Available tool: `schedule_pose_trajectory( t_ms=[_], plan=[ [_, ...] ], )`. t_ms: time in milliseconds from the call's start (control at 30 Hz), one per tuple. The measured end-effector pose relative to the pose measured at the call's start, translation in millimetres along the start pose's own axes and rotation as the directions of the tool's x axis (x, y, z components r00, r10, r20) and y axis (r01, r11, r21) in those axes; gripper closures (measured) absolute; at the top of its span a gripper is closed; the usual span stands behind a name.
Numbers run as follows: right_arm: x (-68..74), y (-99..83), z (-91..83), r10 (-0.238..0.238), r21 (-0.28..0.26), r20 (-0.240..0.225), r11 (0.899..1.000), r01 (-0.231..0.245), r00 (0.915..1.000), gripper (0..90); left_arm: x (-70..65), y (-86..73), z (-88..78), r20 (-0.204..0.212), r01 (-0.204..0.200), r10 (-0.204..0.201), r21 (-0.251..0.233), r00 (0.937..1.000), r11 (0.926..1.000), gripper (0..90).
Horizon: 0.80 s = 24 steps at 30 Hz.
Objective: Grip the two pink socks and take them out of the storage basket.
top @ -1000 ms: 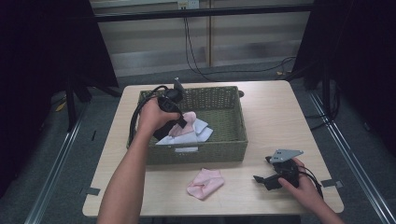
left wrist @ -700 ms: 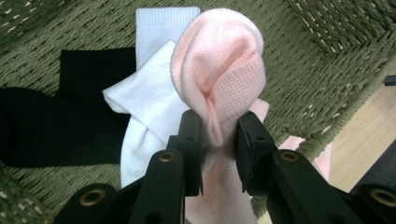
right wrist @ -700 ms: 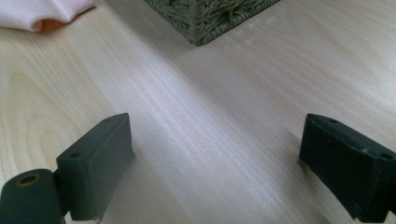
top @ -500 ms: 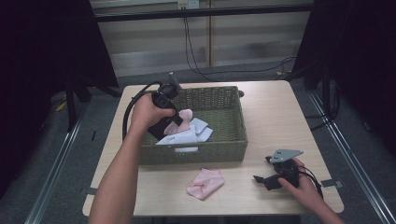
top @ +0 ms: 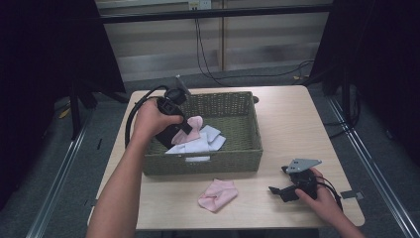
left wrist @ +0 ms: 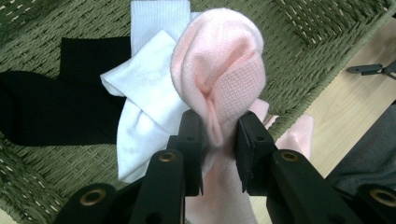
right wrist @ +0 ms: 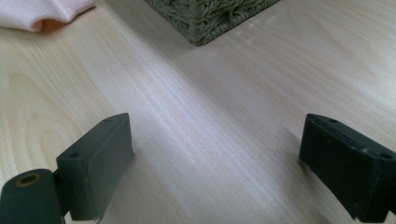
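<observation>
A green woven basket point(top: 233, 157) stands mid-table with white socks point(top: 205, 141) and a black sock point(left wrist: 56, 107) inside. My left gripper point(top: 184, 128) hangs over the basket's left part, shut on a pink sock point(left wrist: 219, 79) that it holds lifted above the white socks point(left wrist: 144, 88). A second pink sock point(top: 218, 194) lies on the table in front of the basket. My right gripper point(top: 287, 189) rests low on the table at the front right, open, its jaws wide apart with bare wood between them point(right wrist: 215, 154).
The basket's corner point(right wrist: 210, 18) and the edge of the loose pink sock point(right wrist: 42, 14) lie ahead of the right gripper. Table edges are close on the right and front. Cables and dark stands sit on the floor behind the table.
My left gripper has lifted and drawn toward the basket's left side, carrying the pink sock up off the pile. The right gripper has stayed where it was.
</observation>
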State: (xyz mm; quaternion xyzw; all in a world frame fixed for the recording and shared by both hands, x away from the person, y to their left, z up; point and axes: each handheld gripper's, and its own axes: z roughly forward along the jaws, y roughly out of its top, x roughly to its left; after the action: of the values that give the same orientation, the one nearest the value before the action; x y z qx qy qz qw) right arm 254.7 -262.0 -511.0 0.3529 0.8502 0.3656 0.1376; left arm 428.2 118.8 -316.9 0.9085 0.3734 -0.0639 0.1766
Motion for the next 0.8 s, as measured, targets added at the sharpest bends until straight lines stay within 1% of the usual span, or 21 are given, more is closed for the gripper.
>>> schedule_pose_trajectory(
  t_ms=[67,100,167,200,300,433,567,633,667,800],
  plan=[
    [0.0,0.0,0.0,0.000,0.000,0.000,1.000,0.000,1.0000,8.9,-1.0,-1.3,-1.6,0.008,-0.007,0.007,-0.001,0.9999,1.0000,73.8],
    [0.0,0.0,0.0,0.000,0.000,0.000,1.000,0.000,1.0000,8.9,-1.8,-2.1,-1.7,0.013,0.000,0.001,-0.006,0.9999,1.0000,73.8],
    [0.0,0.0,0.0,0.000,0.000,0.000,1.000,0.000,1.0000,8.9,-2.7,-3.6,-2.6,0.018,-0.003,0.003,-0.011,0.9998,0.9999,73.7],
    [0.0,0.0,0.0,0.000,0.000,0.000,1.000,0.000,1.0000,8.9,-3.1,-4.2,-3.7,0.018,-0.011,0.011,-0.005,0.9998,0.9999,73.7],
    [0.1,0.0,0.0,0.001,0.000,0.000,1.000,-0.001,1.0000,8.9,-5.5,-6.7,-5.9,0.026,-0.017,0.017,-0.012,0.9995,0.9998,73.7],
    [0.2,0.0,0.0,0.002,0.001,0.000,1.000,-0.002,1.0000,8.9,-8.6,-10.4,-8.5,0.024,-0.019,0.019,-0.015,0.9995,0.9997,73.7],
    [0.3,0.0,0.0,0.004,0.001,0.000,1.000,-0.004,1.0000,8.9,-13.2,-15.0,-10.6,0.024,-0.039,0.039,-0.011,0.9990,0.9992,73.6],
    [0.3,0.0,-0.1,0.004,0.001,0.000,1.000,-0.004,1.0000,8.9,-14.5,-16.9,-11.0,0.024,-0.043,0.043,-0.010,0.9988,0.9990,73.6],
    [0.2,0.0,0.0,0.003,0.001,0.000,1.000,-0.003,1.0000,8.9,-15.5,-18.5,-10.8,0.025,-0.037,0.038,-0.019,0.9990,0.9991,73.6],
    [0.1,-0.1,0.1,0.000,0.000,0.001,1.000,0.000,1.0000,8.9,-18.3,-23.2,-12.2,0.023,-0.050,0.050,-0.018,0.9985,0.9986,73.4]
  ],
)
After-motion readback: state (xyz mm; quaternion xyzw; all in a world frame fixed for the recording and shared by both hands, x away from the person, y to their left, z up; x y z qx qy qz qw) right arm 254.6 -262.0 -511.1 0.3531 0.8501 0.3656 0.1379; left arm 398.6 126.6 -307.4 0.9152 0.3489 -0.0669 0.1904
